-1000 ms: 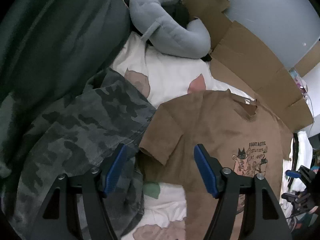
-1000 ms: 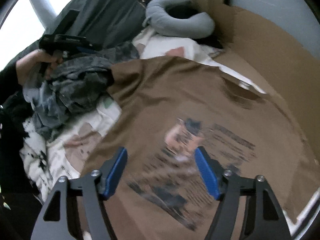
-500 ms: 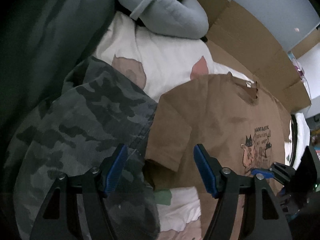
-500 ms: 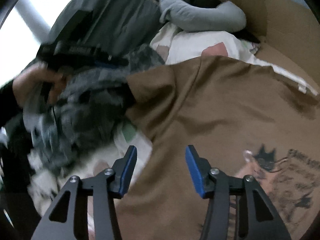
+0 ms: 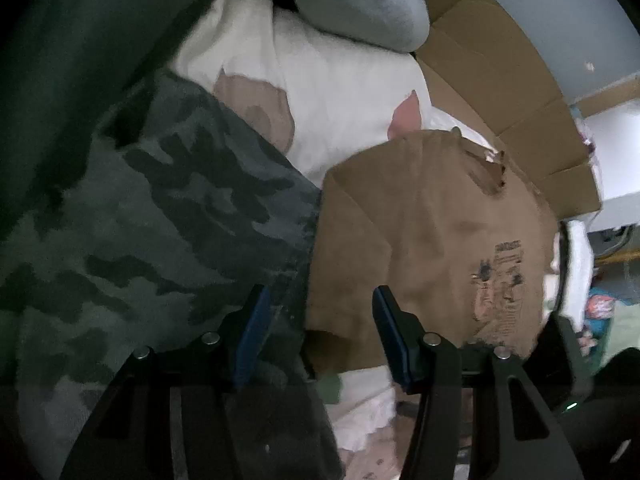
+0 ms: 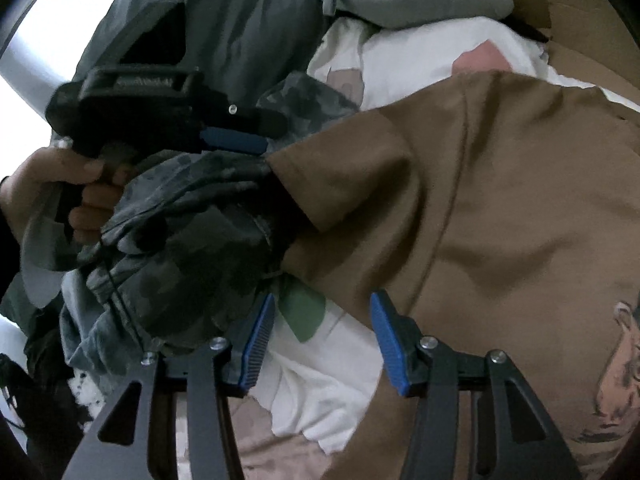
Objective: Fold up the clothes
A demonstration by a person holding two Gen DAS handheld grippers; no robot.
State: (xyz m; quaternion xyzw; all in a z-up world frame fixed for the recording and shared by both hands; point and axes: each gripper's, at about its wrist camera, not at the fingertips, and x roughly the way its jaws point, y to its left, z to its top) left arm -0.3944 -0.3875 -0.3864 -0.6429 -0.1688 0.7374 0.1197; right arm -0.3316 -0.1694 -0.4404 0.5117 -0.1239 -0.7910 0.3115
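Observation:
A brown T-shirt (image 5: 432, 232) with a cartoon print lies flat on the white patterned bedsheet (image 5: 344, 92); it fills the right of the right wrist view too (image 6: 500, 208). My left gripper (image 5: 320, 336) stands open just above the shirt's left sleeve hem, with nothing between its blue pads. My right gripper (image 6: 322, 336) is open low over the shirt's side edge below that sleeve, over the sheet (image 6: 316, 392). In the right wrist view a hand holds the left gripper (image 6: 236, 138) near the sleeve cuff.
A grey camouflage garment (image 5: 152, 240) lies bunched against the shirt's left sleeve (image 6: 180, 240). A grey curved pillow (image 5: 360, 12) and flattened cardboard (image 5: 500, 80) lie beyond the shirt. A dark green-grey blanket (image 5: 80, 40) rises on the left.
Both grippers have moved closer to the shirt's left sleeve. The right gripper swung left from the printed chest to the side edge under the sleeve. Both stayed open.

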